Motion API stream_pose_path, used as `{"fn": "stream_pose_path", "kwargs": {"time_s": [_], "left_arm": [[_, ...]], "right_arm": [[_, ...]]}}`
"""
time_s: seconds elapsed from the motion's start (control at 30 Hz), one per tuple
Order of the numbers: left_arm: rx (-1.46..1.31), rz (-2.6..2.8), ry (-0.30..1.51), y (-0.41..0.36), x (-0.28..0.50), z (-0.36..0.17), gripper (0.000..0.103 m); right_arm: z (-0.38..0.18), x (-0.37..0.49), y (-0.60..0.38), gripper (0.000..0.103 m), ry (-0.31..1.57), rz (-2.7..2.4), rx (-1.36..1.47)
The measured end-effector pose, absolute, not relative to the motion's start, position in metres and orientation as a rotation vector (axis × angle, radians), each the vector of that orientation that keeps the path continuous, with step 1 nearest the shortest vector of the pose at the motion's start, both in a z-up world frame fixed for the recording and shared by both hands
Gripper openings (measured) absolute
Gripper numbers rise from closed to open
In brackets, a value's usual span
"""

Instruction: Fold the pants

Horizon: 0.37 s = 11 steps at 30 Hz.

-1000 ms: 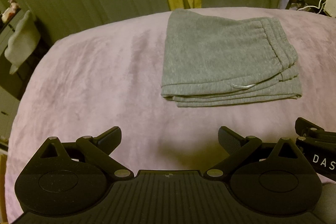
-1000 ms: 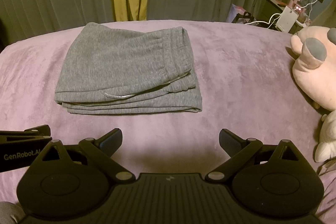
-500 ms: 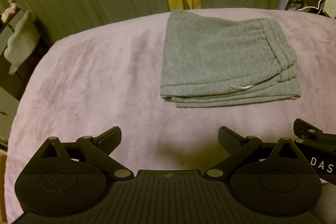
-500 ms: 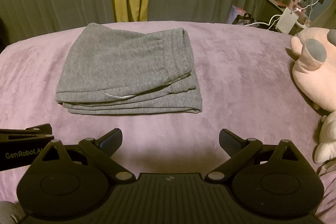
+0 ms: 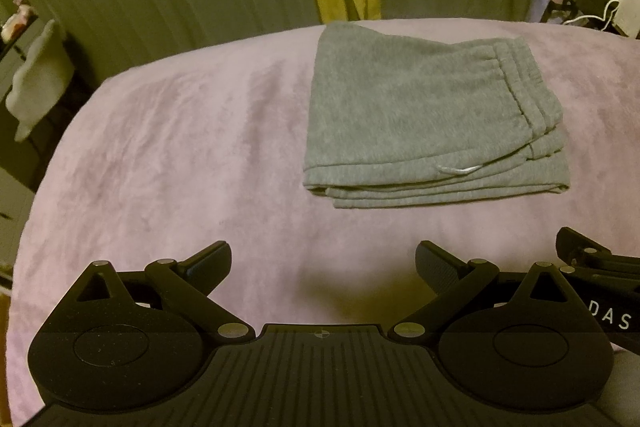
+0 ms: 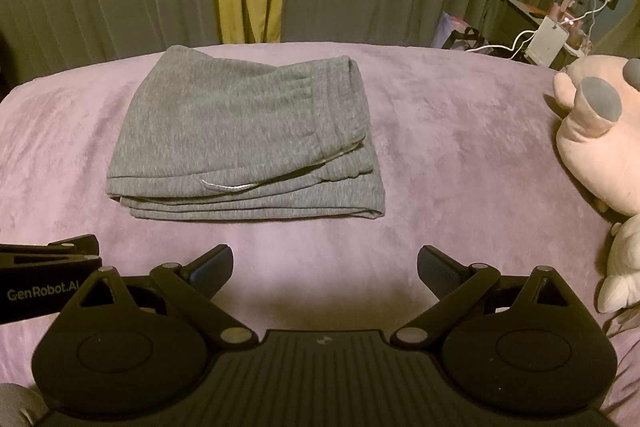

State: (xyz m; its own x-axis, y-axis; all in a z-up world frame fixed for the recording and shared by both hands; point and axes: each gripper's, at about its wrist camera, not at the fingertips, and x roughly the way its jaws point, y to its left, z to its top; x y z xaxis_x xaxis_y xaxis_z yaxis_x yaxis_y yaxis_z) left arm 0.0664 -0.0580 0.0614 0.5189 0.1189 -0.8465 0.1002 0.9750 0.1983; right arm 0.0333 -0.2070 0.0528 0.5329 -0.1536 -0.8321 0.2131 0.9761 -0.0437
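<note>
Ahead of both pairs of spread fingers, well clear of the tips, the grey pants lie folded into a neat stacked rectangle on the purple blanket, waistband to the right and layered edges facing the grippers. The left gripper and the right gripper both hang wide apart and empty, touching nothing. Judging by the tidy stack, the folding looks finished and the step in hand is backing off; the next move likely calls for nothing beyond perhaps tucking in the white drawstring poking from the near edge. Only the right view shows the pink plush toy off beyond its right finger; only the left view shows a pale cloth hanging off past its left finger.
</note>
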Motion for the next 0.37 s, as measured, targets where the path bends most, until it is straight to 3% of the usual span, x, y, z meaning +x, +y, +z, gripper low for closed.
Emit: {"fn": "stream_pose_path", "kwargs": {"time_s": [0.37], "left_arm": [[0.265,0.003,0.980,-0.0648,0.0620,0.0655,0.102]], "right_arm": [[0.0539,0.0326,-0.2079,0.099,0.981,-0.231,0.066]]}}
